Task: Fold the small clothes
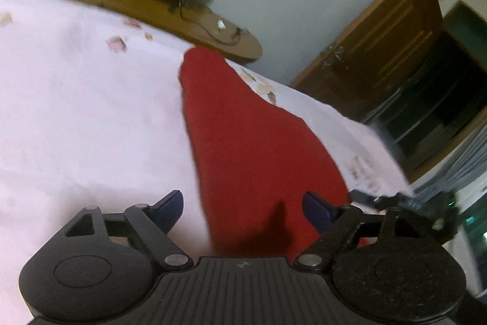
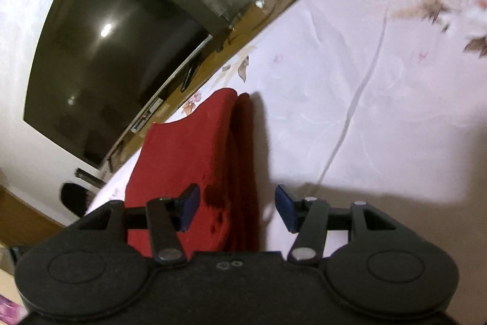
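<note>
Smooth floral bedsheet (image 2: 380, 111), soft red folded garment (image 2: 182, 157), both claws (image 1: 243, 210) (image 2: 237, 210) spread

Each camera rides just behind its own fingers, tilted down at the bed. The left wrist view looks along the red garment (image 1: 243, 142) toward a wooden door (image 1: 380, 44). The right wrist view, rolled sideways, sits close over the same garment (image 2: 182, 157), facing the television (image 2: 106, 51). Both share garment, floral bedsheet (image 1: 76, 111) and wooden shelf (image 1: 213, 29).
</note>
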A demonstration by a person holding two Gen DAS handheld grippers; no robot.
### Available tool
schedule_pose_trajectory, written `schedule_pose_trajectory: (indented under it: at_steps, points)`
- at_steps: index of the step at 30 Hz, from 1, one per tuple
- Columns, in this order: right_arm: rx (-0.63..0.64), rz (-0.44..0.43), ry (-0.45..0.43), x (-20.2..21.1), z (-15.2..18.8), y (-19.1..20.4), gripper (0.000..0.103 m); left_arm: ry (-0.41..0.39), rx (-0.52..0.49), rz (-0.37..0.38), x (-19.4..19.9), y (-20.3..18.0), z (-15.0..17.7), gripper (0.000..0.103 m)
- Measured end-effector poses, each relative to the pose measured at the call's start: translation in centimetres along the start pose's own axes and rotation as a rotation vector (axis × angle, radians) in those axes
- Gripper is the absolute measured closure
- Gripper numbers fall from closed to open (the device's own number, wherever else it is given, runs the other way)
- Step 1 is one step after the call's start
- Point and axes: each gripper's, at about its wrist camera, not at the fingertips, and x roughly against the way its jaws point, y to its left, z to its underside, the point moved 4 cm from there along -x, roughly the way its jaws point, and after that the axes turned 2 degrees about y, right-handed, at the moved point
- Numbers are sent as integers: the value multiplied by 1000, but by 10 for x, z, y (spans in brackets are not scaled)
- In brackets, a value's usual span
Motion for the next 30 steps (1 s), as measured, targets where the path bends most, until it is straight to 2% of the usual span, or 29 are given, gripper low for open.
schedule_pose_trajectory:
  at_steps: [3, 5, 8, 14, 15, 16, 18, 25, 28, 30]
  points:
    - [-22, -27, 68, -18, -5, -5, 39, 35, 55, 22, -18, 10, -5, 18]
    - [-19, -35, 91, -26, -4, -3, 37, 65, 91, 6, -32, 19, -6, 18]
    - [-21, -72, 121, -36, -10, -1, 37, 61, 113, 37, -43, 24, -9, 18]
    - [33, -115, 139, -59, -19, 9, 37, 76, 111, 47, -60, 23, -18, 19]
    - [35, -125, 142, -64, -20, 11, 37, 80, 108, 53, -62, 22, -19, 21]
    - [38, -133, 143, -67, -20, 14, 37, 85, 107, 61, -63, 21, -19, 30]
    - [51, -141, 146, -71, -20, 18, 37, 103, 128, 99, -67, 23, -18, 38]
    - [37, -180, 215, -48, -15, 4, 50, 116, 105, 131, -74, 16, -9, 38]
    - [14, -205, 216, -57, -15, 5, 53, 99, 111, 122, -81, 15, -11, 39]
    - [28, -208, 211, -64, -16, 12, 58, 92, 105, 108, -83, 14, -11, 46]
